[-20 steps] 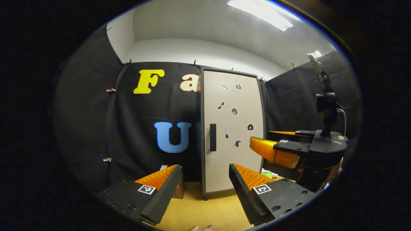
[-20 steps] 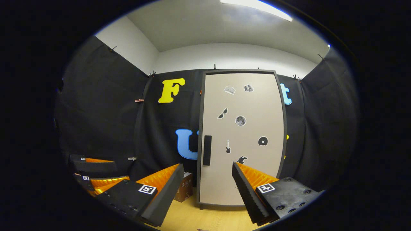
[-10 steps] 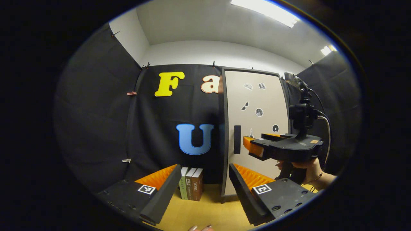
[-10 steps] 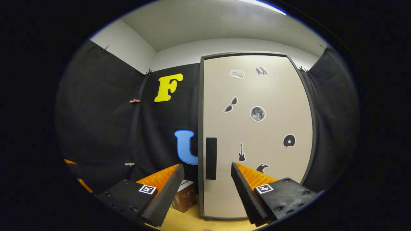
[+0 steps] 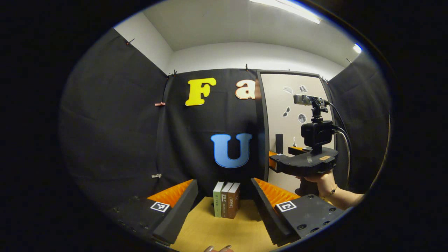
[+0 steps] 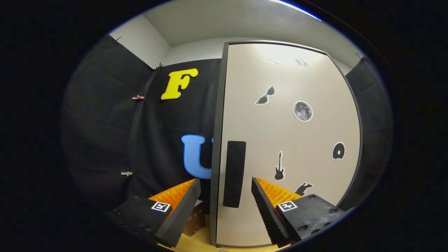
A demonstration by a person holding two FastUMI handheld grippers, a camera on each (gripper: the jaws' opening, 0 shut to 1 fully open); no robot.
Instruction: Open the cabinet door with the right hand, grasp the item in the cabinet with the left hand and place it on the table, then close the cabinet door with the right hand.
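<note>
Holding my right gripper (image 6: 224,182) spread wide before the cabinet door (image 6: 287,140), its dark handle (image 6: 233,174) between my fingers, untouched. Door closed; the item inside is hidden. My left gripper (image 5: 224,183) likewise parted, empty, above the table (image 5: 217,231). Three books (image 5: 226,204) upright beyond it. A book's corner (image 6: 194,218) peeks out, mostly blocked.

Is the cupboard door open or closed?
Closed. The cabinet door sits flat in its dark frame, no gap showing inside. The right gripper is open, its jaws either side of the handle.
</note>
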